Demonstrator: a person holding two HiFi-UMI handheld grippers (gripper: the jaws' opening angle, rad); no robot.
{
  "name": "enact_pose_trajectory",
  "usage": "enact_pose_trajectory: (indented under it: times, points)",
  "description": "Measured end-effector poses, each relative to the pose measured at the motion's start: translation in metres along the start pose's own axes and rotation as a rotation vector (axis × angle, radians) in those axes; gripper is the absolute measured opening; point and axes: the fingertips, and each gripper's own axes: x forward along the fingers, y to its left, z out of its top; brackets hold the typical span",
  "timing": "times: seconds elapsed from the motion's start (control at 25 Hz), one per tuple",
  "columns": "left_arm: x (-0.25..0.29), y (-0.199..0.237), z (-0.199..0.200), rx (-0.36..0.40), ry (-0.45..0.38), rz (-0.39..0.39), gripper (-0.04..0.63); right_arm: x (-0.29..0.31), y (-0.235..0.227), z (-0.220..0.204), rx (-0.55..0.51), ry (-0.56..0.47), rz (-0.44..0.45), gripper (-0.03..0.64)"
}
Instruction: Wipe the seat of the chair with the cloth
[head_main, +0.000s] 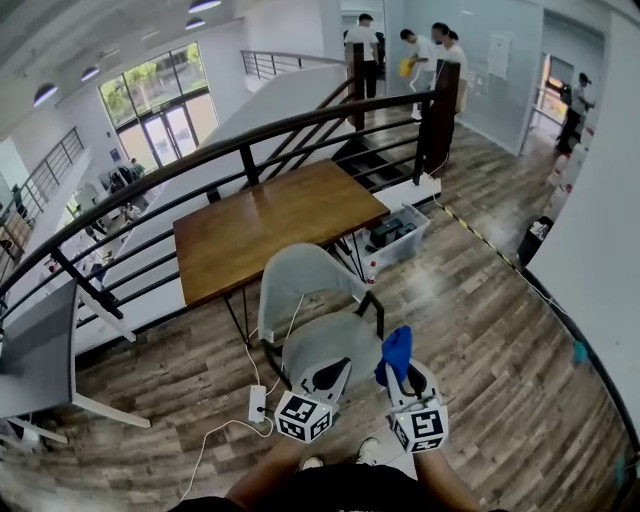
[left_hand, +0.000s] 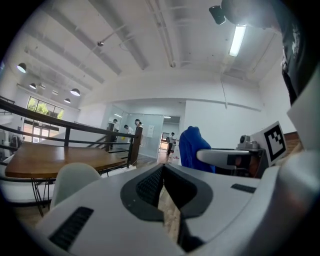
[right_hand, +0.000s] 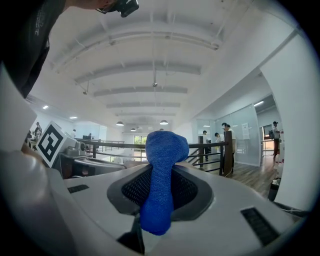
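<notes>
The right tongs (right_hand: 160, 170) are pinched on a blue cloth (right_hand: 162, 150). A bunched wad sticks out past their tips and a tail hangs back toward the handle, which looks like a grip chosen to leave a soft pad out front for rubbing. The left tongs (left_hand: 162, 167) are pressed together with nothing between them; only a sliver of floor shows through the slit, so they seem to be along merely for balance or to steady the chair (head_main: 300, 275).

The seat (head_main: 318, 348) lies just ahead of and below both tongs, its backrest farther off, and the desk (head_main: 270, 225) beyond that. Both gripper views look out level across the room rather than down, so I judge the cloth is held above the seat's right edge and the wiping has not begun. The right tongs would need to tip down for the wad to meet the seat.
</notes>
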Motion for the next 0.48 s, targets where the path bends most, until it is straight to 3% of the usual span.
enact_pose_trajectory:
  times: [0.48]
  points:
    - [0.024, 0.001, -0.001, 0.002, 0.037, 0.134, 0.008, 0.021, -0.035, -0.002, 0.034, -0.004, 0.133, 0.101]
